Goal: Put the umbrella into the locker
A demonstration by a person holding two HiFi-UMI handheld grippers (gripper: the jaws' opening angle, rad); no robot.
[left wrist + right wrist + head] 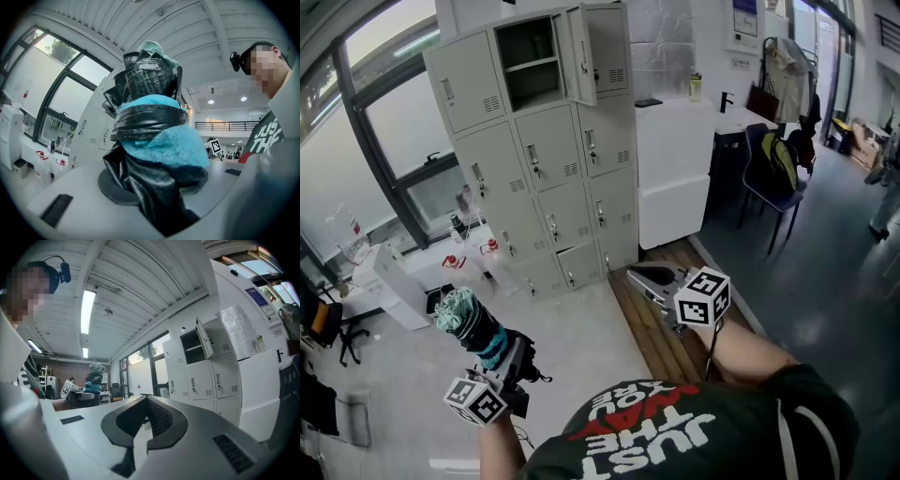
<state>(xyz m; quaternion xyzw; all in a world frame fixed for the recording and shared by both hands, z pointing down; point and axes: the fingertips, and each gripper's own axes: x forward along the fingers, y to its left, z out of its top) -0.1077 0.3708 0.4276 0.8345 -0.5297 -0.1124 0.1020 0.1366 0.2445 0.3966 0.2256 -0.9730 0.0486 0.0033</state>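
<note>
A folded umbrella [467, 319], teal fabric wrapped in black bands, stands up out of my left gripper [499, 361] at the lower left of the head view. In the left gripper view the umbrella [151, 136] fills the middle, and the left gripper [150, 190] is shut on its lower end. The grey lockers [546, 155] stand ahead; one top locker [531, 58] is open, with a shelf inside and its door [606, 49] swung right. My right gripper [636, 275] is shut and holds nothing, level, pointing toward the lockers. The right gripper view shows that gripper [146, 398], the open locker [193, 347] and the far-off umbrella [96, 373].
A white counter [680, 159] adjoins the lockers on the right, with a dark chair and backpack [778, 167] beyond. White bins and bottles [441, 264] sit under the window at left. A wooden strip [654, 330] runs along the floor below the right gripper.
</note>
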